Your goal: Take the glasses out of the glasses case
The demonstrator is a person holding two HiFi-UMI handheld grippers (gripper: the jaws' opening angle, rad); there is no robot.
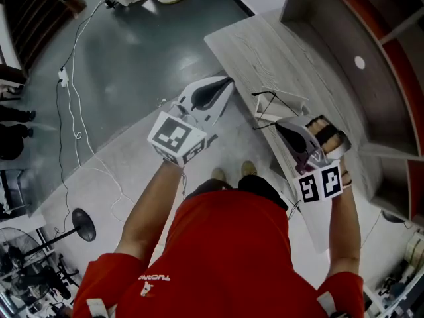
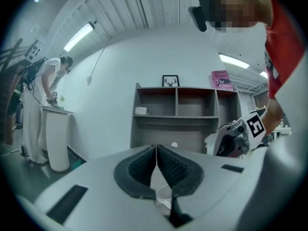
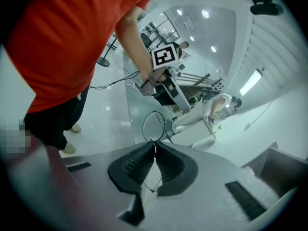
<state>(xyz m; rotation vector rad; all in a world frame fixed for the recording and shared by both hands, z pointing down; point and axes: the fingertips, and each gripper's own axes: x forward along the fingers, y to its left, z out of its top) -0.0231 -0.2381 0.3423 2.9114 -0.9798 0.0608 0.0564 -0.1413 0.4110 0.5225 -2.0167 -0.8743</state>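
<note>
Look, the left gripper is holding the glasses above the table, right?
Not quite: it is the right gripper that holds the glasses above the table. The right gripper view shows its jaws pinched on the thin black frame, while the left gripper is shut on nothing.

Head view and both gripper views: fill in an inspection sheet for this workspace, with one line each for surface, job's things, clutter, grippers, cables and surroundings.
Surface: grey wood-grain table, mostly bare.
Job's things: wire-framed glasses at the right gripper's tips; pale glasses case on the table.
Clutter: nothing seen.
Grippers: left gripper shut, nothing between its jaws; right gripper shut on the glasses.
Cables: white cable with plug block across the floor.
Surroundings: shelf unit behind the table; person in white farther off.
</note>
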